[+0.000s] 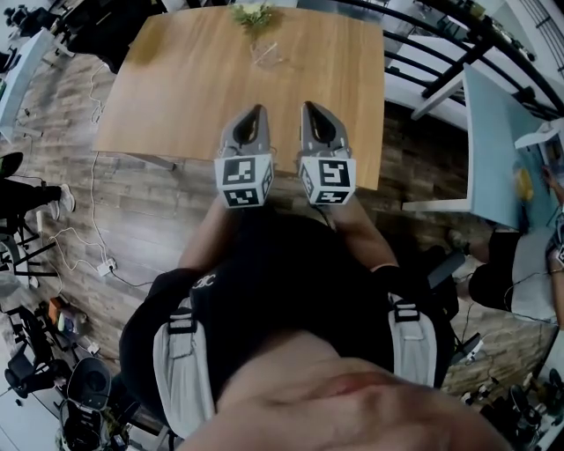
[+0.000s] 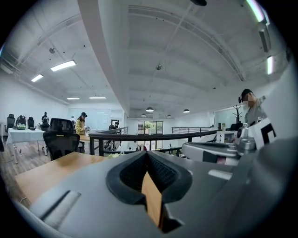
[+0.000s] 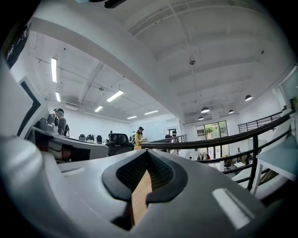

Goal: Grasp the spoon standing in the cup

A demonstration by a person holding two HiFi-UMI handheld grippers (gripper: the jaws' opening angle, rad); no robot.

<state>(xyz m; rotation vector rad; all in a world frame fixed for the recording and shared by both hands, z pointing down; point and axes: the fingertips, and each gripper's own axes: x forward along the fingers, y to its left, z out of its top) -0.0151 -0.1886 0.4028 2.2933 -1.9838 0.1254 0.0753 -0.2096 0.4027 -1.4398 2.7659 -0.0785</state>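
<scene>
In the head view a clear cup (image 1: 267, 55) stands near the far edge of the wooden table (image 1: 176, 88), with a thin spoon (image 1: 270, 46) leaning in it; both are small and faint. My left gripper (image 1: 256, 112) and right gripper (image 1: 314, 108) hover side by side over the table's near edge, well short of the cup. Both are shut and hold nothing. In the left gripper view the left gripper (image 2: 147, 154) has its black pads meeting at the tips, and the right gripper (image 3: 147, 153) looks the same in the right gripper view. Neither gripper view shows the cup.
A small green plant (image 1: 253, 12) sits at the table's far edge behind the cup. A black railing (image 1: 458, 53) and a white table (image 1: 498, 150) lie to the right. Cables (image 1: 92, 238) trail on the wood floor at left, near office chairs (image 1: 22, 229).
</scene>
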